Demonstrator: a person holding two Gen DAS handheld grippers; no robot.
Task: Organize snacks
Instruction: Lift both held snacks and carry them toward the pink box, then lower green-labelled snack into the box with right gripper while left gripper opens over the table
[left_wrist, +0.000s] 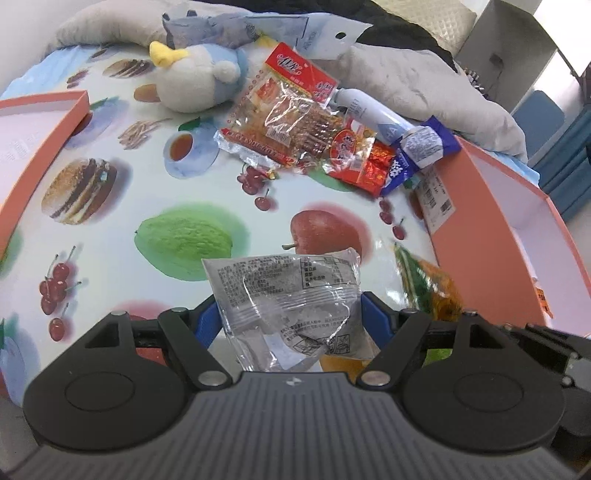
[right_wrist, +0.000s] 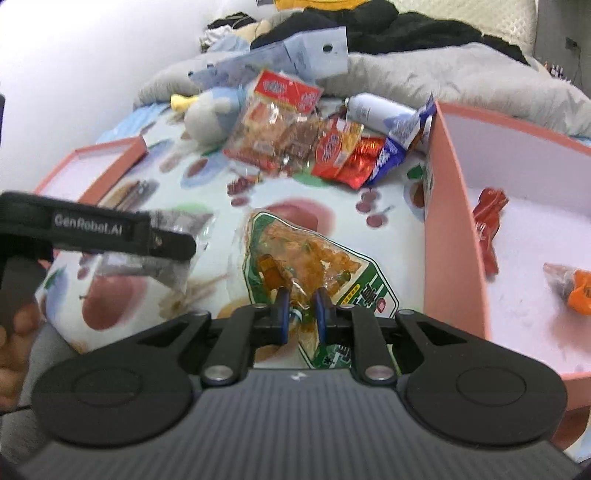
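Note:
My left gripper (left_wrist: 290, 314) is shut on a grey and clear snack packet (left_wrist: 284, 291), its blue pads pressing both sides, and holds it above the fruit-print cloth (left_wrist: 147, 184). My right gripper (right_wrist: 302, 302) is shut on the lower edge of a green and orange snack bag (right_wrist: 314, 258), which tilts up off the cloth. That bag shows at the right in the left wrist view (left_wrist: 428, 284). Further back lies a pile of snacks (left_wrist: 295, 110) in red, clear and blue wrappers. To the right stands a pink box (right_wrist: 454, 221).
Inside the pink box lie a red packet (right_wrist: 487, 221) and an orange packet (right_wrist: 576, 288). A second pink tray (left_wrist: 40, 122) sits at the left. A plush toy (left_wrist: 195, 77), a white bottle (left_wrist: 369, 107) and a grey blanket (left_wrist: 424, 85) lie behind the pile.

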